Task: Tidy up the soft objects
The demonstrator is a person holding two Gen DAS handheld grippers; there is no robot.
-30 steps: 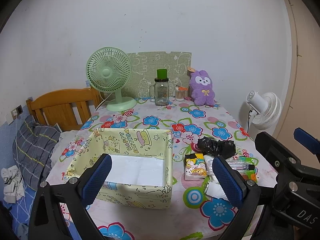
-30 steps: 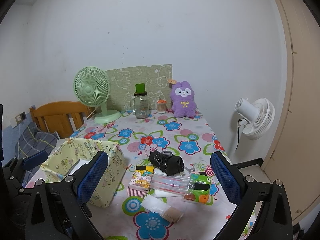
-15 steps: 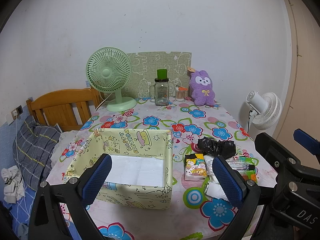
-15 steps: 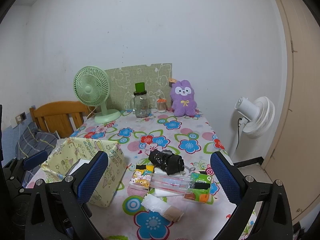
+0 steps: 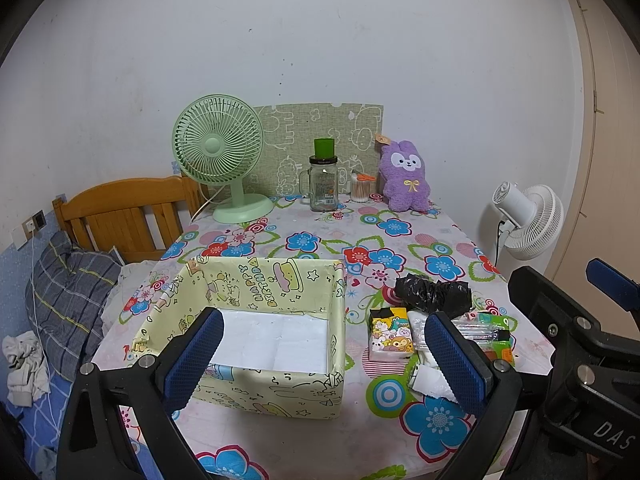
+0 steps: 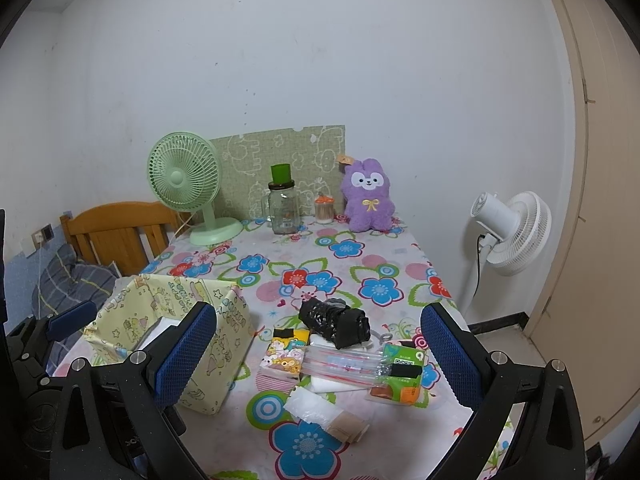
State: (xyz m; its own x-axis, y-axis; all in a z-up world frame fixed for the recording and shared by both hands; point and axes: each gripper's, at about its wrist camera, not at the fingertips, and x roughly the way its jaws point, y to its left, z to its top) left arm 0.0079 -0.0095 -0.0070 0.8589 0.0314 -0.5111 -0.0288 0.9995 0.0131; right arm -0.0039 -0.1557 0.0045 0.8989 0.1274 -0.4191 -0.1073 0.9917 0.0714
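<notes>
Right wrist only: tan packet.

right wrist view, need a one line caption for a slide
Open right gripper hovering over a pile of soft packets beside a yellow box on the floral table.

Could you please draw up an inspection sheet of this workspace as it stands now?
Surface: table under a flowered cloth.
Job's things: yellow cartoon-print box, open, only a white liner showing inside; beside it a black plastic bundle, cartoon tissue pack, clear sleeve, green packet and white pouch.
Clutter: green desk fan, glass jar, cotton swab tub, purple plush rabbit along the back edge.
Grippers: left gripper and right gripper both open, holding nothing.
Cables: black cord from the white floor fan.
Surroundings: wooden headboard, grey plaid bedding.
</notes>
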